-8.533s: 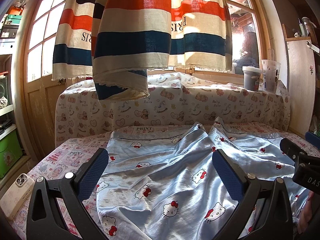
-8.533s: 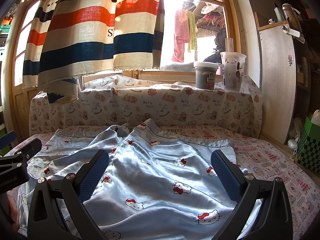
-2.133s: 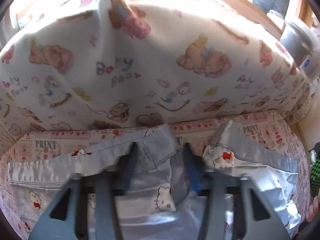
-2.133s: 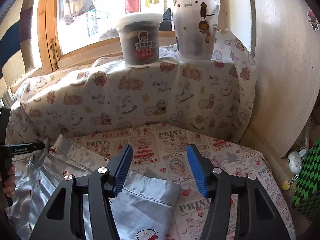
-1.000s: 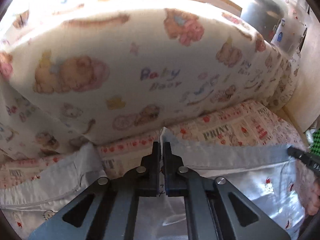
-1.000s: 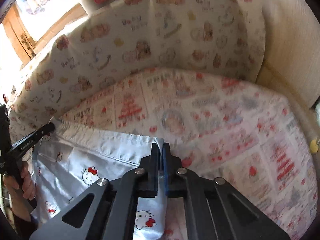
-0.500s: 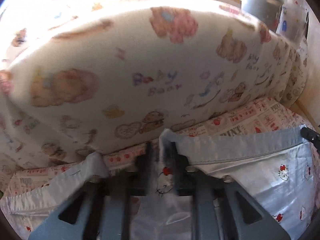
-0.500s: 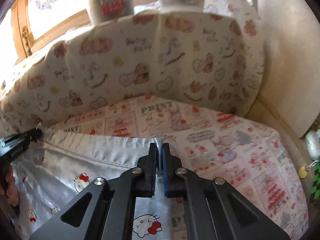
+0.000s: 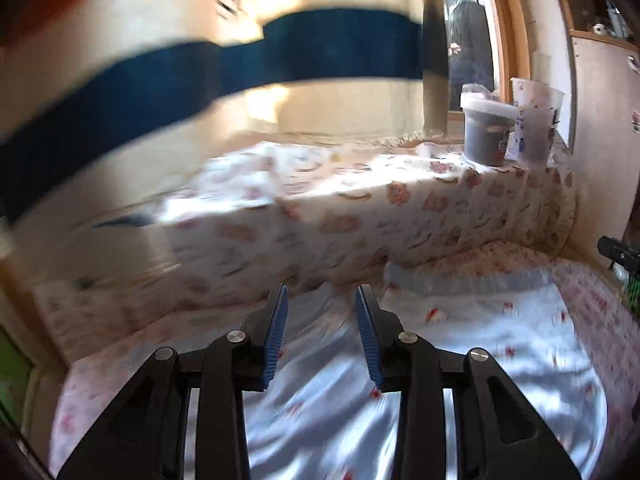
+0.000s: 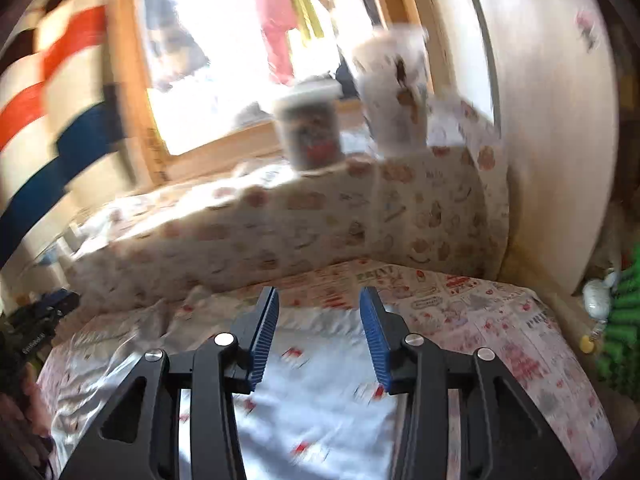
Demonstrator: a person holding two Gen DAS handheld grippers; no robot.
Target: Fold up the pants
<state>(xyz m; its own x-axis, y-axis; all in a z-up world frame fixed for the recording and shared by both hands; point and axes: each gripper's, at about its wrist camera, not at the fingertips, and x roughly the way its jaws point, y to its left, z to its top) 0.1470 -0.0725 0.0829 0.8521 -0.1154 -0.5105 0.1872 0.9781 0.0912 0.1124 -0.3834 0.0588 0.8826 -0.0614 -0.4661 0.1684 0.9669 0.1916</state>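
Both shots pretty smeared, so fine detail's a wash. Light blue satin pants with little red-bow prints lying spread flat on the printed bed sheet, waistband end up near the bear-print cushion along the back. Same pants filling the lower middle of the right wrist view, far edge just short of that cushion.

Left gripper up above the pants, pointing toward the cushion, blue pads apart and opening wider, nothing pinched between them. Right gripper same deal: pads parted and opening, no fabric caught, pants just lying below.

On top of the cushion, a dark lidded tub right beside a pale printed cup. Striped curtain hanging over the cushion's left end. Left of the cushion in the right wrist view, the other gripper's black body and a bit of hand, too blurry for more
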